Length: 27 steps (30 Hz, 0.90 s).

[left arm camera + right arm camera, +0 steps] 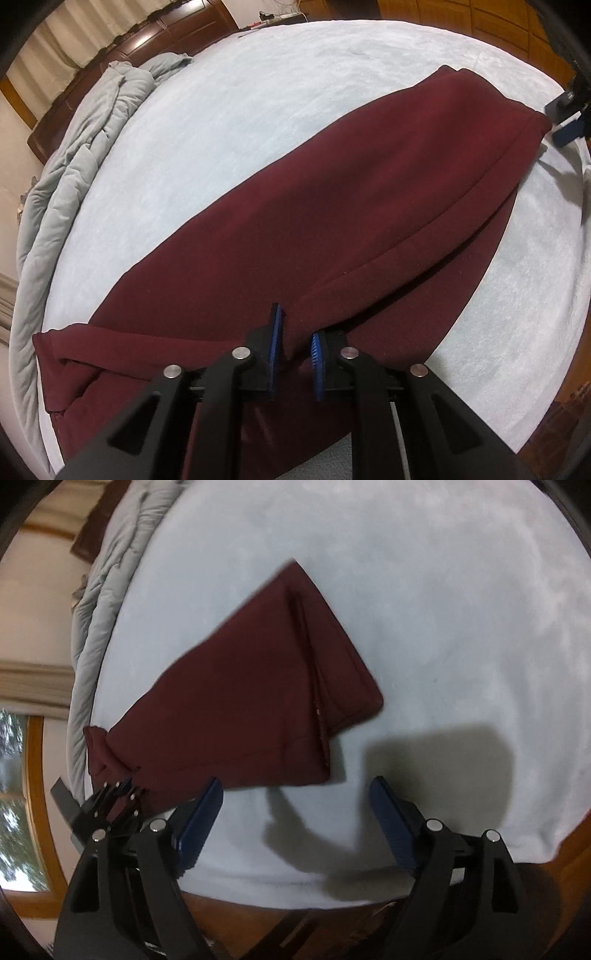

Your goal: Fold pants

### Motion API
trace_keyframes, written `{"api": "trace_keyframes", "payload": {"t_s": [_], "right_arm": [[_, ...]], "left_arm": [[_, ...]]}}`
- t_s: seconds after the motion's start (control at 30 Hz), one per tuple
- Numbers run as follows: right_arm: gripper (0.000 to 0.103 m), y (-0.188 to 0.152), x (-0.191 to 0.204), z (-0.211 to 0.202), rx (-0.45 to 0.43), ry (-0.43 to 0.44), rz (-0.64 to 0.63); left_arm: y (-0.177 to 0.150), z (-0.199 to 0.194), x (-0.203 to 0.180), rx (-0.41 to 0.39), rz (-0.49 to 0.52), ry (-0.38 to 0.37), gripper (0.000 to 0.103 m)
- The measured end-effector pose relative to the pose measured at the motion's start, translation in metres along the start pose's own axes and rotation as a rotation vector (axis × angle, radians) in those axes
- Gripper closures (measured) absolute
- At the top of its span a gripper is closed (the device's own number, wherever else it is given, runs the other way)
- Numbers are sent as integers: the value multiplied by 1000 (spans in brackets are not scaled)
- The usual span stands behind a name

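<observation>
A wide bed [258,122] covered in a pale blue fleece sheet fills both views. A rumpled grey duvet [74,155] is pushed along its far left edge, with dark wooden furniture [159,33] and cream curtains behind it.

A pair of dark maroon pants [332,206] lies on the sheet, folded lengthwise so one leg rests on top of the other. From the left wrist view it runs diagonally from near the camera toward the far right. A long seam and a hemmed edge show along its right side.

The left gripper [295,343] has its blue pads nearly together, clamped on a ridge of the maroon cloth at the near end of the pants.

The right gripper [295,812] stands with its blue pads wide apart and nothing between them, only bare sheet and its own shadow. The corner of the pants lies just beyond its left finger, apparently not touching.

The cloth looks like thick, soft fleece: light, limp, not slippery, not fragile. It will likely sag and drape when lifted, so a pinch through both layers at a hemmed corner or edge seems the surest hold
</observation>
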State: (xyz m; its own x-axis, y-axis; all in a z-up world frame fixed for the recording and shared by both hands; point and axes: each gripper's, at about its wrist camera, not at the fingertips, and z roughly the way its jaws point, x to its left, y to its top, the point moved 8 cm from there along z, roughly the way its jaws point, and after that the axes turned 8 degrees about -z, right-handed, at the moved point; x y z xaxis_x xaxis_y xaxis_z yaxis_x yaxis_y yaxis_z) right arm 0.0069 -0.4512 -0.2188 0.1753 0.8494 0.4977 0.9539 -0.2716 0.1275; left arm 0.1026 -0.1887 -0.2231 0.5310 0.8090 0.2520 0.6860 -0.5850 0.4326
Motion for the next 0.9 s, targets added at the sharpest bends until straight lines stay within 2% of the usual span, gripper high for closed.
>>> {"api": "trace_keyframes", "payload": {"t_s": [0.03, 0.07, 0.1, 0.13, 0.17, 0.27, 0.3, 0.37, 0.47, 0.5, 0.57, 0.63, 0.67, 0.73, 0.83, 0.9], "right_arm": [[31, -1, 0, 8, 13, 7, 10], [53, -1, 0, 11, 13, 0, 6], [69, -1, 4, 13, 15, 12, -10], [98, 0, 7, 13, 23, 40, -16], [99, 4, 16, 11, 22, 92, -10], [99, 20, 40, -11, -52, 48, -111], [100, 27, 44, -20, -81, 43, -140], [100, 43, 70, -52, -201, 35, -253], [100, 51, 92, -84, -309, 40, -356], [100, 52, 93, -86, -318, 38, -367], [100, 49, 81, -74, -288, 2, -356], [100, 43, 54, -44, -194, -55, -298], [100, 35, 33, -16, -102, -89, -228], [99, 34, 20, 11, -35, -112, -190], [98, 36, 26, 16, -47, -141, -196], [95, 37, 31, 16, -44, -158, -207]], "left_arm": [[1, 1, 1, 2, 0, -1, 89], [2, 1, 3, 3, -1, -4, 88], [2, 1, 3, 6, -9, -10, 88], [2, 1, 5, 8, -14, -15, 88], [3, 1, 5, 12, -20, -21, 87], [10, -3, 10, 13, -47, -40, 87], [14, -9, 13, -2, -77, -46, 87], [22, -23, 18, -38, -128, -50, 87], [33, -52, 22, -130, -167, -4, 87], [33, -58, 21, -150, -172, 13, 87], [29, -58, 12, -157, -169, 25, 87], [21, -43, -2, -116, -139, 22, 87], [14, -31, -12, -82, -119, 26, 87], [2, -13, -24, -39, -93, 44, 87], [-3, -10, -31, -60, -75, 73, 87], [-1, -11, -27, -53, -98, 53, 85]]}}
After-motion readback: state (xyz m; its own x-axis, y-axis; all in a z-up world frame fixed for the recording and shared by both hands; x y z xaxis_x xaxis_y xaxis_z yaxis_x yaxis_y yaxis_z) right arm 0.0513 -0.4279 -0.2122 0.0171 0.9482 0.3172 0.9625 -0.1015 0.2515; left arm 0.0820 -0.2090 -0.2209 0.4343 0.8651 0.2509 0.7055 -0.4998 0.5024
